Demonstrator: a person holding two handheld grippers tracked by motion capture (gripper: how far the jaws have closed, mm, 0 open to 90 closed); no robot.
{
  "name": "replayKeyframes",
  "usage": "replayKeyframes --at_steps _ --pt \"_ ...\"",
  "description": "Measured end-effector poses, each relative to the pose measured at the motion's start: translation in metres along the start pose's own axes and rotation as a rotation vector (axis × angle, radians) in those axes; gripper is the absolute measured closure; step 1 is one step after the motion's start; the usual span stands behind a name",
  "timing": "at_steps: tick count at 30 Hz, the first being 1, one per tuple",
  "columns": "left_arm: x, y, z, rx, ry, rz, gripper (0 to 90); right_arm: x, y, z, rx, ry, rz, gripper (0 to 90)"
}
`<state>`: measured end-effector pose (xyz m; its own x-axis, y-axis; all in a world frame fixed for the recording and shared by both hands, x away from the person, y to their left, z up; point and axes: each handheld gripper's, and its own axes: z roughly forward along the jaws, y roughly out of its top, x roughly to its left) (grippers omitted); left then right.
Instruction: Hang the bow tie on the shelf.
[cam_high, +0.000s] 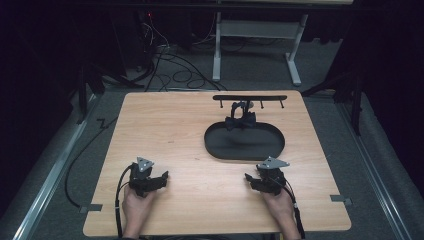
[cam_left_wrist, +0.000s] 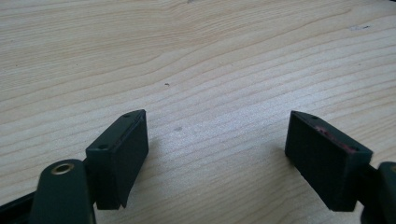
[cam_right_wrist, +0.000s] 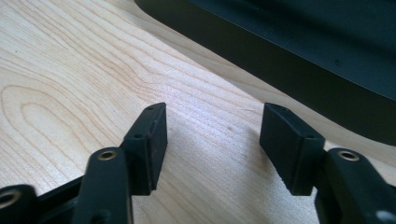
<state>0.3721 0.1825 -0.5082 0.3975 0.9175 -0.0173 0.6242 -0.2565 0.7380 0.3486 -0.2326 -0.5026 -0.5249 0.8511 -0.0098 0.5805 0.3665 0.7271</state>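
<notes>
My left gripper (cam_high: 162, 178) rests low over the wooden table (cam_high: 165, 130) near its front left, held in a hand. In the left gripper view its jaws (cam_left_wrist: 217, 121) stand wide open over bare wood with nothing between them. My right gripper (cam_high: 250, 178) sits at the front right, just in front of a black oval tray (cam_high: 220, 150). In the right gripper view its jaws (cam_right_wrist: 215, 112) are open and empty, and the tray's dark wall (cam_right_wrist: 303, 70) runs close ahead. A small dark object (cam_high: 240, 119) lies at the tray's far rim; I cannot make out its shape.
A black bar with short pegs (cam_high: 250, 98) stands near the table's far edge, behind the tray. Beyond the table, cables (cam_high: 175, 75) trail on the floor and a white table frame (cam_high: 255, 35) stands. Metal rails run along both sides of the floor.
</notes>
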Motion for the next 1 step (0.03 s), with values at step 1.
replayKeyframes --at_steps 1 --pt "0.0004 0.0001 -0.0003 0.001 0.000 -0.003 22.8 0.0001 0.0000 0.0000 0.000 0.001 -0.001 42.1"
